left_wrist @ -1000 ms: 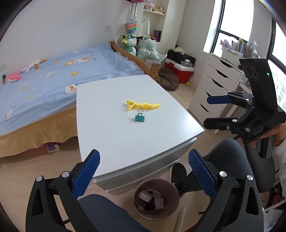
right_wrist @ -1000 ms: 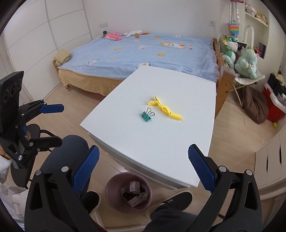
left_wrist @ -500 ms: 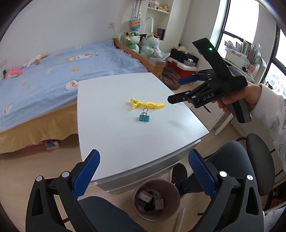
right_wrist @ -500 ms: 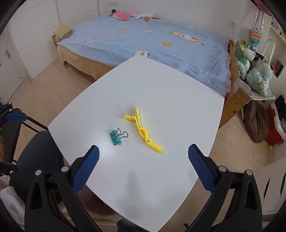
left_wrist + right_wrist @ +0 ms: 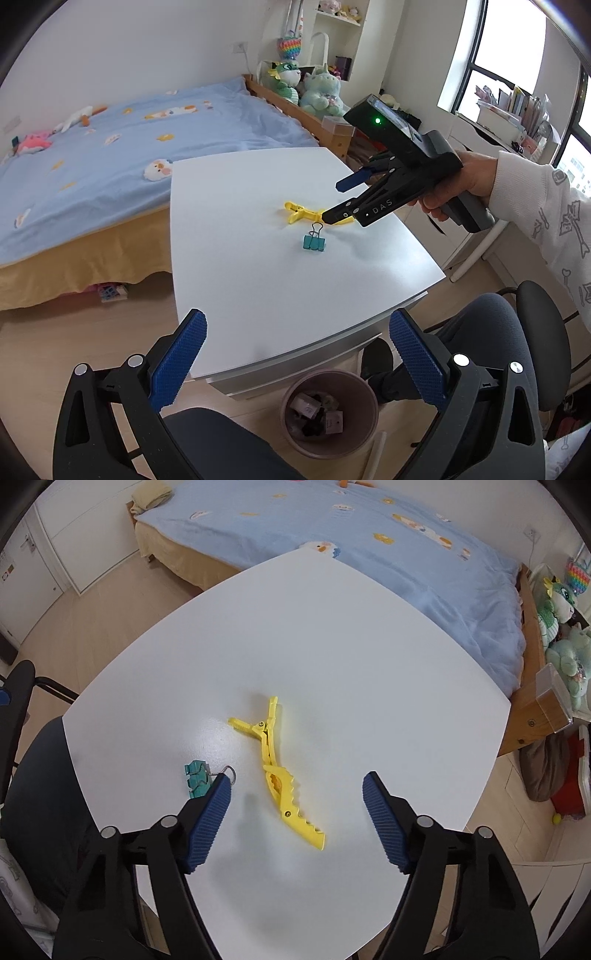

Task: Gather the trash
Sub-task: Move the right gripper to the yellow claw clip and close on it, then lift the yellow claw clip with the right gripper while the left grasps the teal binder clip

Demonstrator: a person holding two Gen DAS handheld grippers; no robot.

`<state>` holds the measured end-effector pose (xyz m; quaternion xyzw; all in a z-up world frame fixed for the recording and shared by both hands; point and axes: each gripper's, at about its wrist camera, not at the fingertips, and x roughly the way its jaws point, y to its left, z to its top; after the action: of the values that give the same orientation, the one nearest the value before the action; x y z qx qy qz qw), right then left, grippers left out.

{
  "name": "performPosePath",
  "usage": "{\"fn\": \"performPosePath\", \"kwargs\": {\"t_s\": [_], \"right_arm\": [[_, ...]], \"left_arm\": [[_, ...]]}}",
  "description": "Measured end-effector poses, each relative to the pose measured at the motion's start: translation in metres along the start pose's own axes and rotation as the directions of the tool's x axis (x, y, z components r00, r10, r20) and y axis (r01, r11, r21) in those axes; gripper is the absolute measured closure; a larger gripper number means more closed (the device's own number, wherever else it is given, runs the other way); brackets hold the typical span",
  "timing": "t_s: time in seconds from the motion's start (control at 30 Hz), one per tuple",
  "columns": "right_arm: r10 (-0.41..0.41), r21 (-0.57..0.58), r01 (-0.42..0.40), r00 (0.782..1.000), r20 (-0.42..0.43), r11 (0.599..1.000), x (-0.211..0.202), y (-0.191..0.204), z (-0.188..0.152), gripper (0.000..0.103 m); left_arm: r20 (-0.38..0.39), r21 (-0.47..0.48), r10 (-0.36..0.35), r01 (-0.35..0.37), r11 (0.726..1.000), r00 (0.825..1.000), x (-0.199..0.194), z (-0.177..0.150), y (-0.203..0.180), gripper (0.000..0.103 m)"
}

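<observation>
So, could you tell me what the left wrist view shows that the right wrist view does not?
Only the left wrist view shows the pink trash bin under the table, the left gripper and the hand holding the right gripper. Only the right wrist view shows the right gripper's jaws, just closing, astride the yellow clip. Both show the teal binder clip and white table.

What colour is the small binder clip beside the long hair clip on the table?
Teal-green, with silver wire handles. The binder clip shows best in the left wrist view.
</observation>
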<state>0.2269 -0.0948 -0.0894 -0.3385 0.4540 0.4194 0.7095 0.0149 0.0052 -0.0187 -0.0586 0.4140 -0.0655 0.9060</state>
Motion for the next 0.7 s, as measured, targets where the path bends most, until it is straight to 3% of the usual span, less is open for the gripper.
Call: {"fn": "performPosePath", "kwargs": {"t_s": [0.17, 0.4, 0.7], "right_arm": [[0.007, -0.024, -0.008, 1.0, -0.021, 1.0, 0.011, 0.004, 0.0, 0.052], [0.013, -0.025, -0.014, 0.999, -0.034, 1.0, 0.014, 0.007, 0.0, 0.085], [-0.017, 0.047, 0.017, 1.0, -0.005, 0.999, 0.003, 0.004, -0.004, 0.087]], "left_arm": [[-0.005, -0.001, -0.001, 0.001, 1.0, 1.0, 0.003, 0.0, 0.001, 0.008], [-0.008, 0.001, -0.009, 0.009, 1.0, 1.0, 0.005, 0.001, 0.0, 0.008], [-0.003, 0.015, -0.013, 0.013, 1.0, 1.0, 0.012, 0.009, -0.004, 0.008]]}}
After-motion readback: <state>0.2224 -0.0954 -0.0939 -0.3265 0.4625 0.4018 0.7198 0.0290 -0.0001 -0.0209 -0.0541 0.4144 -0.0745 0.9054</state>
